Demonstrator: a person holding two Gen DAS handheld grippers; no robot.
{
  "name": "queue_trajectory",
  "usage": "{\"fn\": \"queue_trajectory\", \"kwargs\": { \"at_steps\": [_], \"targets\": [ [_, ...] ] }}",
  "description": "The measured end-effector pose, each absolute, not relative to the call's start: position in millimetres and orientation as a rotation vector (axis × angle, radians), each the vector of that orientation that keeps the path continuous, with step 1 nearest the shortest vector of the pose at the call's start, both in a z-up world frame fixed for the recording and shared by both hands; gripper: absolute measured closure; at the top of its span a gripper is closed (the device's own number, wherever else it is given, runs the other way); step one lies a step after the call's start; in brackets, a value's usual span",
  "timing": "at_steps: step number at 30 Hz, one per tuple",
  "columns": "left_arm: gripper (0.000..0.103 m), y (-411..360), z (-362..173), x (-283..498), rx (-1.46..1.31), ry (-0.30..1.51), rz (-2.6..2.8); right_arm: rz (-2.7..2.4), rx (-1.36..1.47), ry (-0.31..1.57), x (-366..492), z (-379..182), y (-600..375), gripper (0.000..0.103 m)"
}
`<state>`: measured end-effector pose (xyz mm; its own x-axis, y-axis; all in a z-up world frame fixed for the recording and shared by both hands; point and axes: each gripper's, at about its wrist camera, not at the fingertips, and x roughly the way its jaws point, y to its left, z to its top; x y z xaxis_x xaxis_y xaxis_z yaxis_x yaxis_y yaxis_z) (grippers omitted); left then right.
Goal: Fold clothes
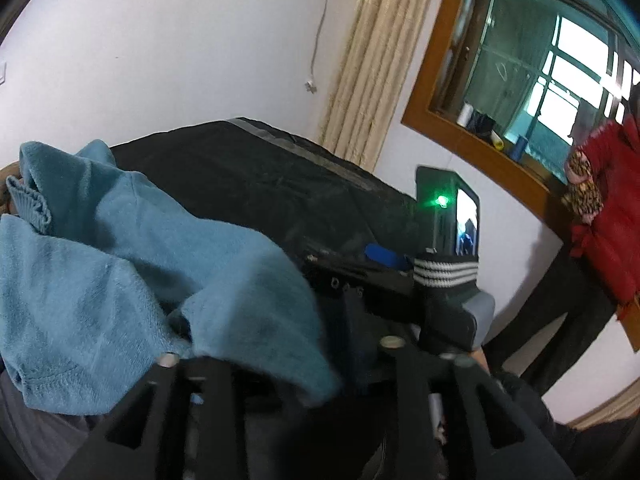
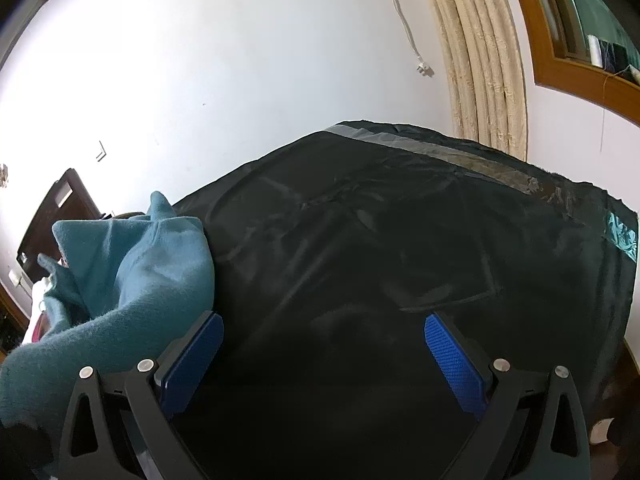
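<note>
We see our right tongs [image 2: 324, 344] wide and empty above the black cover [image 2: 400, 240]; the blue sweater [image 1: 120, 264] hides our left tongs' [image 1: 280, 364] tips, so we cannot tell.

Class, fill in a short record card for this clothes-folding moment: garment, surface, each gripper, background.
garment: blue fleece top, crumpled, unfolded
surface: black cloth-covered table
left gripper: draped by the garment; whether open or gripping is hidden
right gripper: open, nothing between the blue pads
background: cream curtain, wood-framed window
</note>
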<state>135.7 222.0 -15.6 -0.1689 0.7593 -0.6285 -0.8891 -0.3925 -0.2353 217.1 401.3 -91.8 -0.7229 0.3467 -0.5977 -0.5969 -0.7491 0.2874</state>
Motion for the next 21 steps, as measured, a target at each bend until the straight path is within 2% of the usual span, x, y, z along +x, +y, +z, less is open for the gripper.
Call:
{"fn": "queue_trajectory", "kwargs": {
  "at_steps": [1, 9, 21],
  "targets": [
    [0.048, 220, -16, 137, -0.824, 0.227, 1.794, 2.429, -0.715, 0.639, 217, -92, 400, 0.001],
    [0.029, 195, -21, 146, -0.794, 0.272, 1.79, 2.446, -0.713, 0.619, 214, -89, 392, 0.001],
    [0.025, 134, 7, 121, -0.693, 0.152, 1.915, 2.489, -0.714, 0.5, 212, -76, 361, 0.001]
  ]
}}
